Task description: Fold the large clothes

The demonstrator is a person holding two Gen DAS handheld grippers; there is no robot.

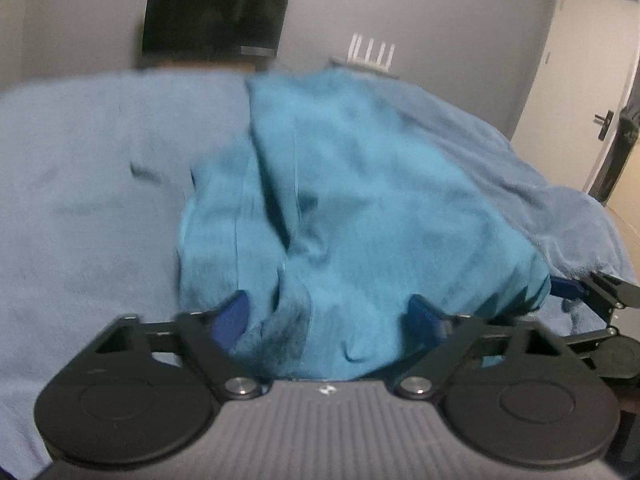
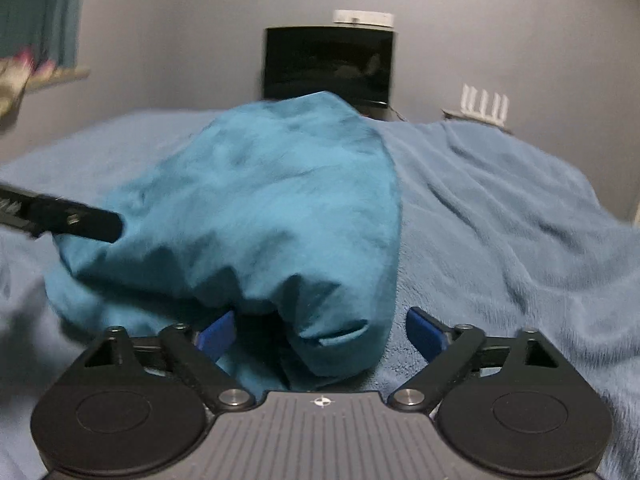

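A teal garment (image 1: 352, 208) lies bunched on the light blue bed blanket (image 1: 88, 184). My left gripper (image 1: 326, 316) is open, its blue pads (image 1: 230, 318) spread wide on either side of the garment's near edge. My right gripper (image 2: 320, 330) is also open, with the folded near edge of the teal garment (image 2: 256, 208) lying between its blue pads (image 2: 424, 332). The right gripper's fingers show at the right edge of the left wrist view (image 1: 600, 296). The left gripper's black arm shows at the left of the right wrist view (image 2: 64, 216). The views are blurred by motion.
The fleece blanket (image 2: 500, 216) covers the whole bed. A dark screen (image 1: 216, 20) hangs on the grey wall behind. A white router (image 2: 484, 104) stands on a shelf. A white door (image 1: 580, 80) is at the far right.
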